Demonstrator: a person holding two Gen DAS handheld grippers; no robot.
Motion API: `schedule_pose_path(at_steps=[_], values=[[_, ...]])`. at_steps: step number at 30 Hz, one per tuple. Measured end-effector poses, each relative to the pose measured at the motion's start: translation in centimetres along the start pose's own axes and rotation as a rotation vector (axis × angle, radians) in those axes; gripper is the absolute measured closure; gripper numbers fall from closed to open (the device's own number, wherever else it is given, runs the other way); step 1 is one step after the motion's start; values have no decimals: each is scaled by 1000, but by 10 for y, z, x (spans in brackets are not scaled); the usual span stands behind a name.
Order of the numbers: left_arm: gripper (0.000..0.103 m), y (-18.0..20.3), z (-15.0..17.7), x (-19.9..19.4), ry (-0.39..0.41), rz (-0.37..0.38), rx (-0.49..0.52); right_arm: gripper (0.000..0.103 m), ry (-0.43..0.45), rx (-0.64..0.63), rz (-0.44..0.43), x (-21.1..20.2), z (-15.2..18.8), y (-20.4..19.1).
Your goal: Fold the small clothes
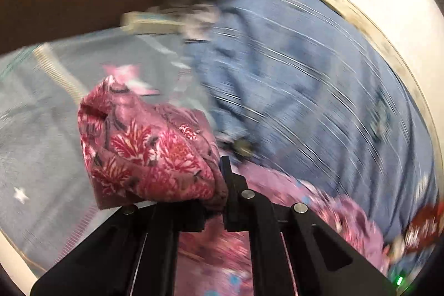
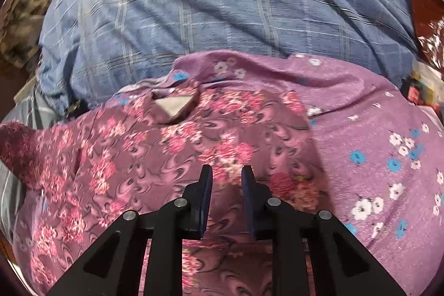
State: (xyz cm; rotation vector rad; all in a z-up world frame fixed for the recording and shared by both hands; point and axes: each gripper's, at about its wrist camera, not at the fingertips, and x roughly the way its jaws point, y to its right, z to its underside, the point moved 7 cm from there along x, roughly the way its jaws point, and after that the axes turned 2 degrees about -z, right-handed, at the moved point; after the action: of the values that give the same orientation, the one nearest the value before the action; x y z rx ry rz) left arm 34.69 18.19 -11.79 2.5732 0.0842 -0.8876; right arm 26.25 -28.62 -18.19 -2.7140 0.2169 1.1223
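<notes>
On the bed, over a lilac flowered sheet (image 2: 374, 129), against a blue checked pillow (image 2: 222, 10): a pink floral garment (image 2: 172, 146). Bunched fold clamped in the closed left hand-held gripper (image 1: 222, 185). Beneath the right hand-held gripper (image 2: 227, 174), part-open, more of that cloth, unpinched.

Soft matt cloth with a red floral print is seen in the garment (image 1: 144, 146). Beyond the fingers (image 2: 206, 185), of matt black plastic with shiny metal pins, a checked woven blue blanket (image 2: 222, 13) is shown.
</notes>
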Motion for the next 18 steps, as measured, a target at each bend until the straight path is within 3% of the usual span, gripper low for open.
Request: schedule_pose_path(at_steps=[5, 11, 18], values=[[97, 103, 45, -1, -68, 94, 178, 79, 4, 96, -10, -8, -7, 31], [97, 225, 126, 19, -185, 174, 366, 77, 18, 232, 23, -20, -14, 88], [97, 333, 231, 49, -342, 261, 454, 77, 43, 399, 48, -32, -18, 154]])
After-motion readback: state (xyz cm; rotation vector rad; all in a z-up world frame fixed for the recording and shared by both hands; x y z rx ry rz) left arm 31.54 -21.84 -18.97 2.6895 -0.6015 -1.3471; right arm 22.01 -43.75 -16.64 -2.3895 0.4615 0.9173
